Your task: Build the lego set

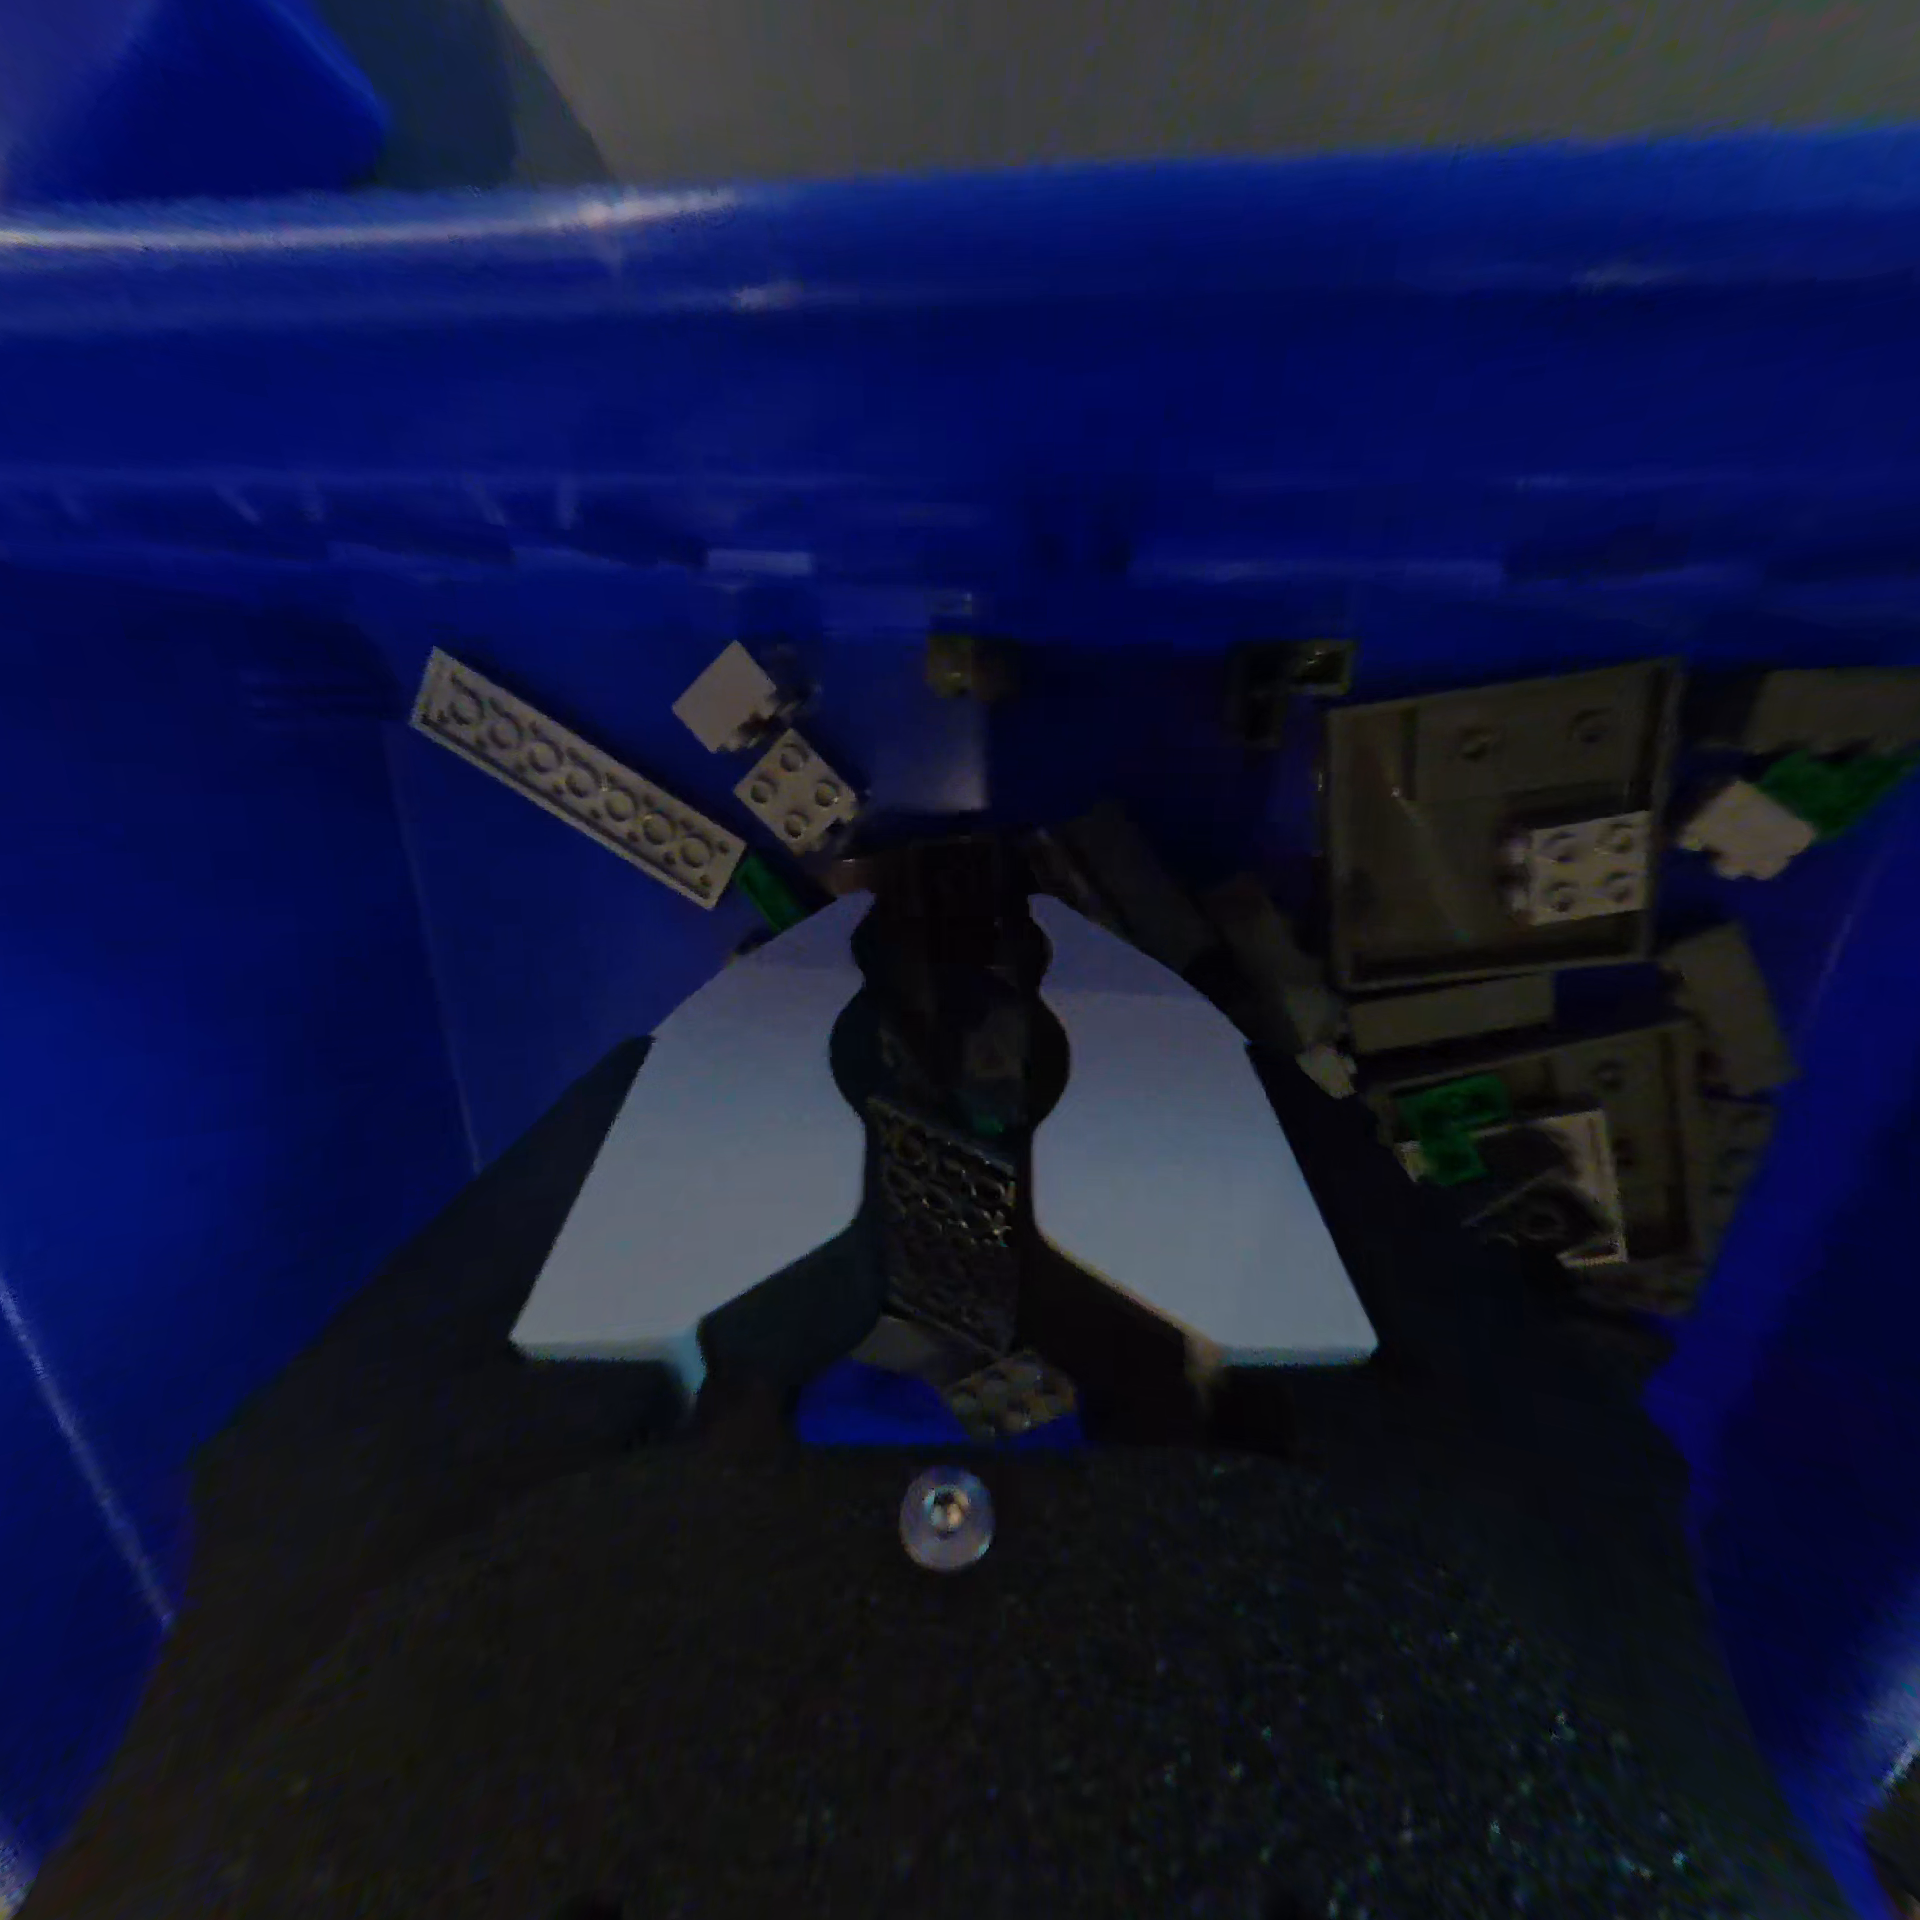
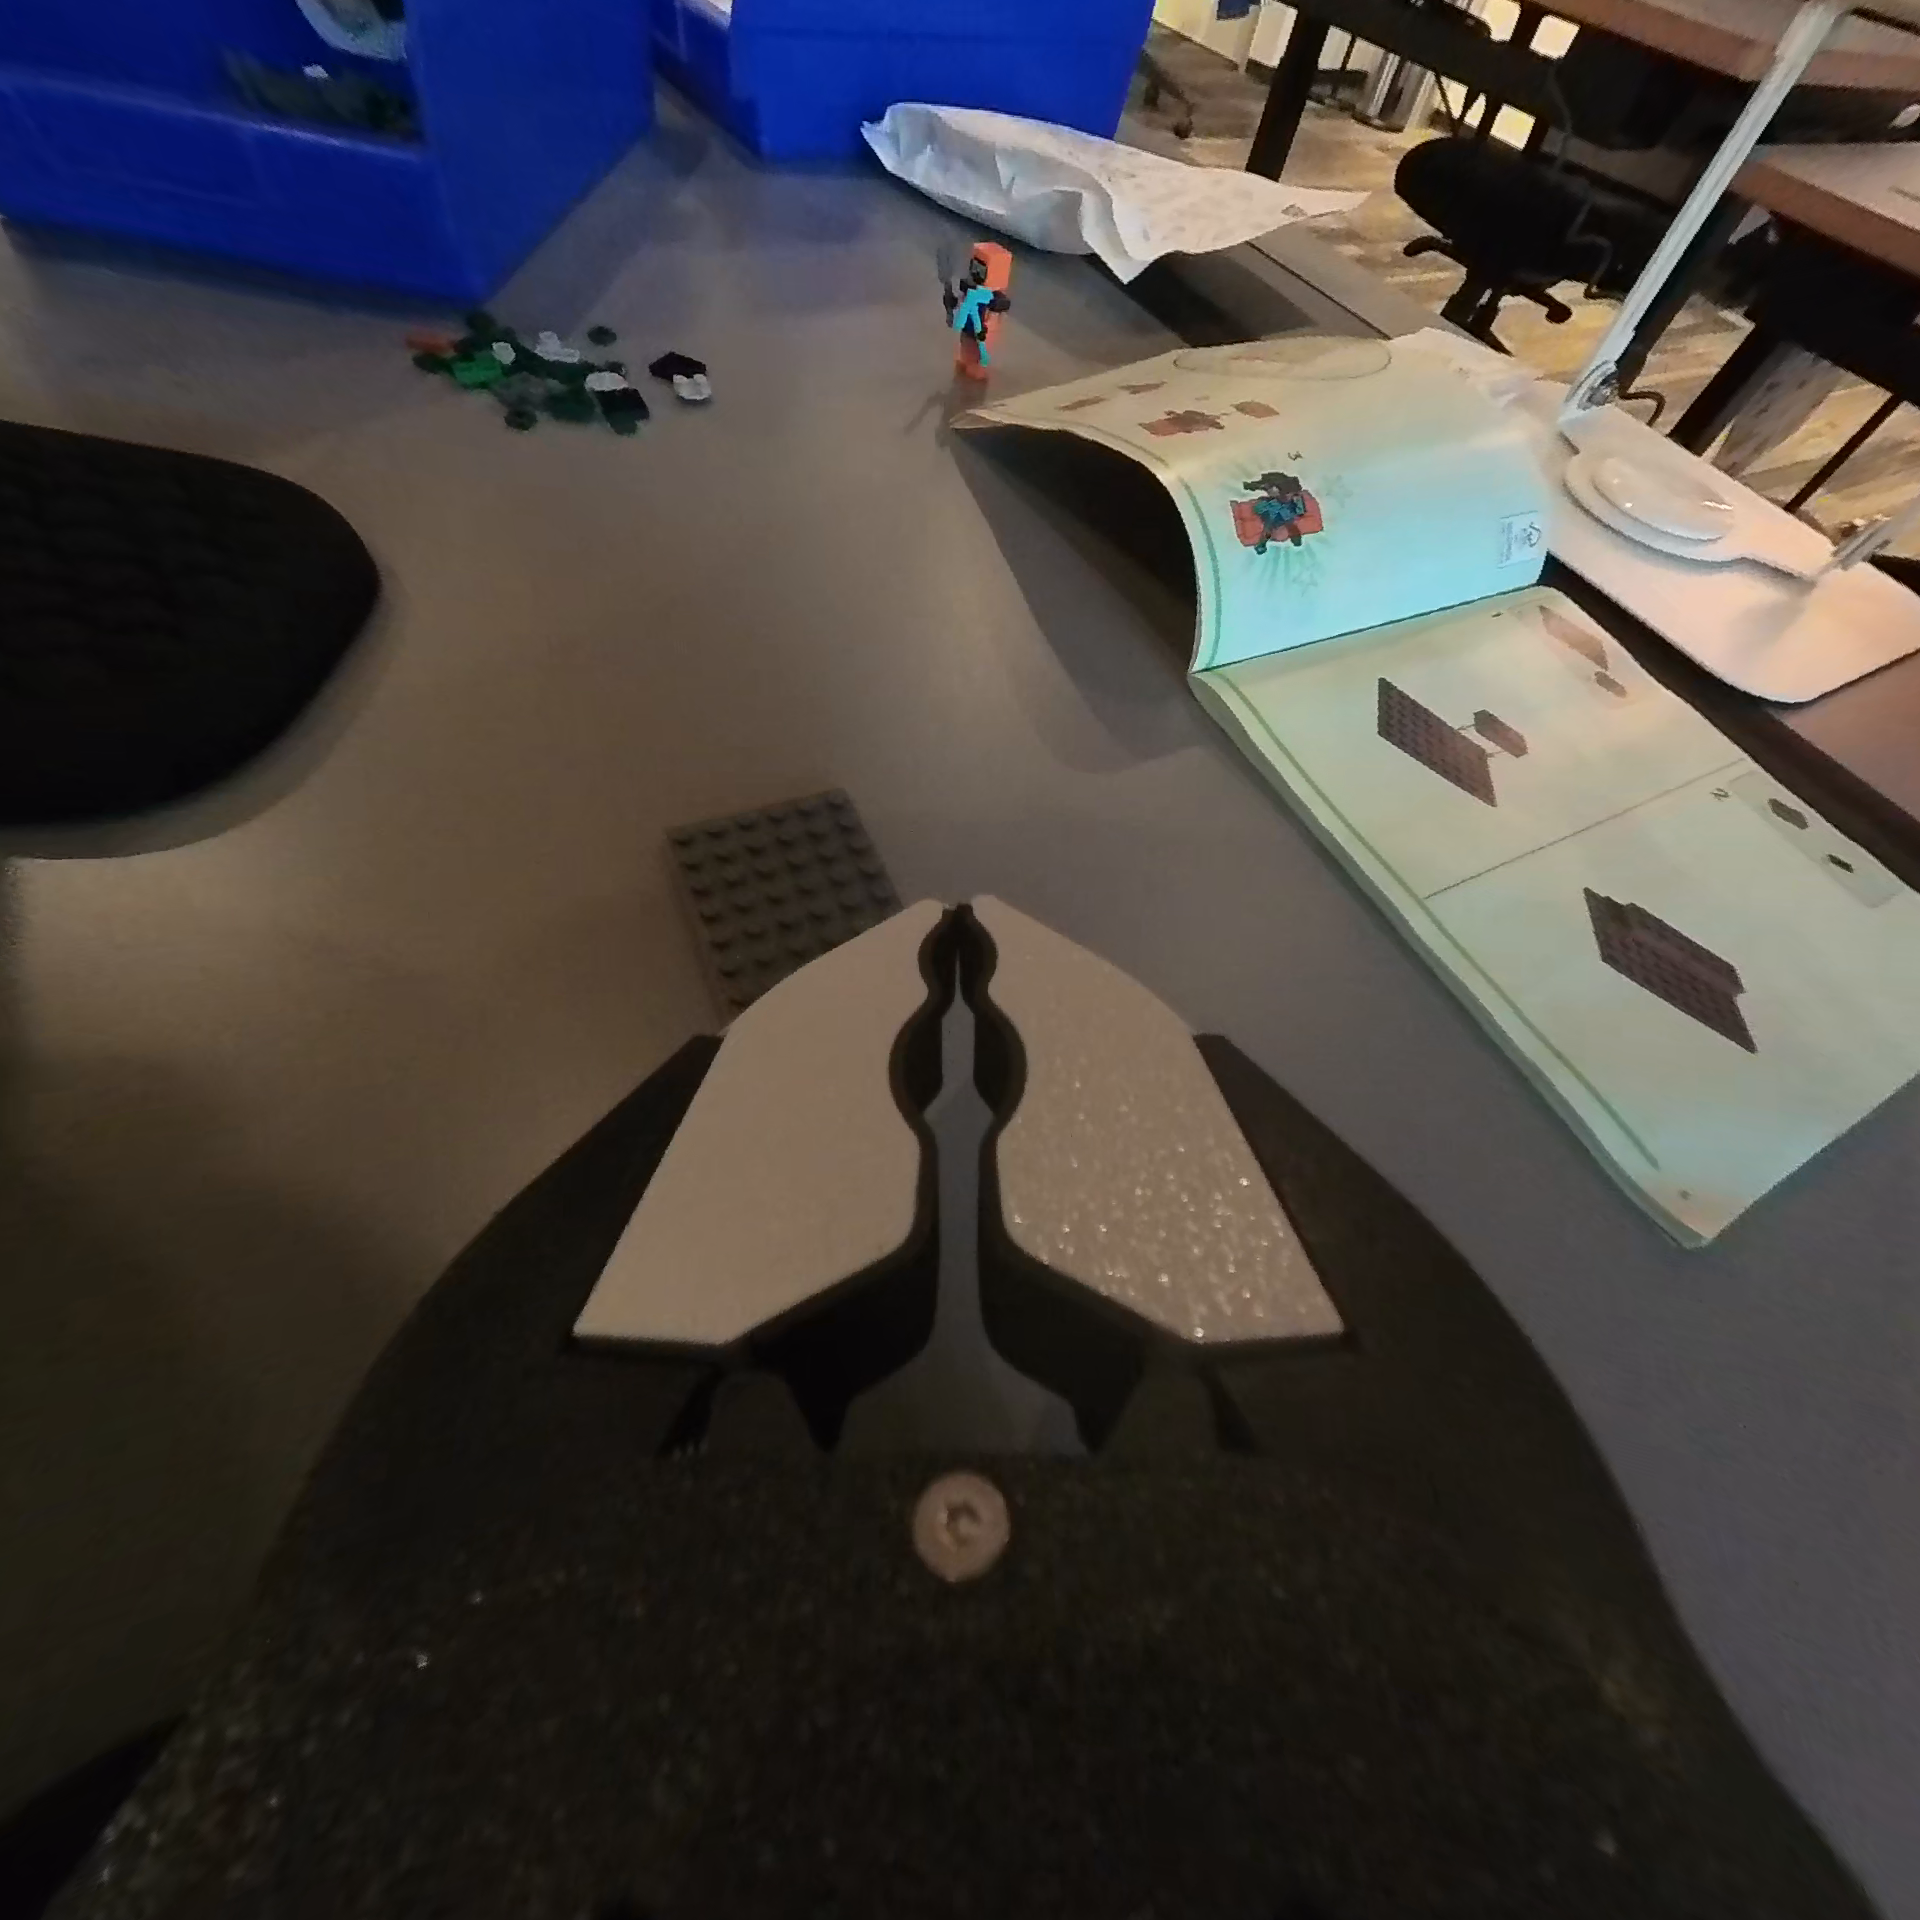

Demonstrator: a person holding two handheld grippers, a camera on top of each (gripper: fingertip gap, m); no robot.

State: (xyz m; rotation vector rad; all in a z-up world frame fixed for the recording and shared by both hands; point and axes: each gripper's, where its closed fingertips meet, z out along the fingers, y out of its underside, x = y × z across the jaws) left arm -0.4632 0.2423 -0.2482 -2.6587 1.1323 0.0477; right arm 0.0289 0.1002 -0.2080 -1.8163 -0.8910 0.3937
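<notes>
The blue bin (image 1: 935, 436) is shiny, smooth plastic. The long grey plate (image 1: 577, 777) inside it is bumpy plastic. The right gripper (image 2: 961, 914) has a rough, speckled black body and pale matt pads (image 2: 790, 1153). The instruction booklet (image 2: 1455, 790) is smooth paper on a dull grey table (image 2: 520, 644).

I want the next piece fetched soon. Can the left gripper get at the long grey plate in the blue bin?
Probably yes. The left gripper is inside the bin, jaws slightly apart over dark pieces. The long grey plate lies uncovered to its left, leaning by the wall, which may crowd the approach.
</notes>
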